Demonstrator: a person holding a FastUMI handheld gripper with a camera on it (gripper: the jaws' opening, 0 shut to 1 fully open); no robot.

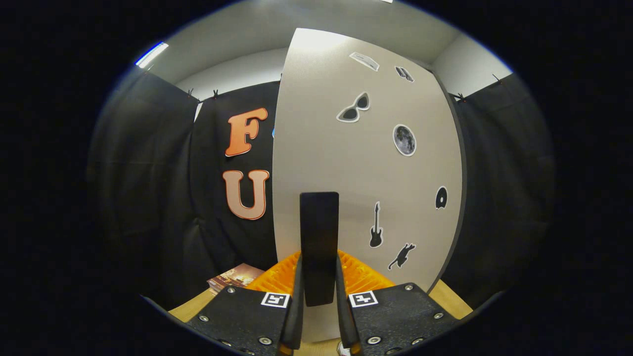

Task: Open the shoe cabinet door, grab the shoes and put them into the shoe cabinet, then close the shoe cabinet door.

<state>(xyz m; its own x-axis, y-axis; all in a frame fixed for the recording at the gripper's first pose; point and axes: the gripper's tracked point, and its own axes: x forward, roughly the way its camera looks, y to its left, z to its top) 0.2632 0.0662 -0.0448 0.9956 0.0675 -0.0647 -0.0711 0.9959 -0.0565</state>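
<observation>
The door, a pale panel dotted with stickers, stands dead ahead of the fingers, running from 12 o'clock down to just beyond them. Whether it is shut or already swung partway cannot be told from here. Its dark edge shows at 3 o'clock, with the booth's black cloth to either side.

Below the door, at 6 o'clock, lies the wooden desk. An orange ribbed thing, perhaps a tray or rack, sits on it just behind the fingers, and a small printed card lies at 8 o'clock. No shoes can be made out.

The handle, a dark upright bar on the door, stands between the fingers. The gripper is closed to a narrow gap, and both fingers appear to press the bar's lower end from left and right.

Judged from this, the step in hand is working the door by its handle. The hold sits low on the bar, so a pull off the door's swing line could let the fingers slide off the end. A quick yank might also twist the bar in the hold or swing the door's lower edge into the orange thing or the card.
</observation>
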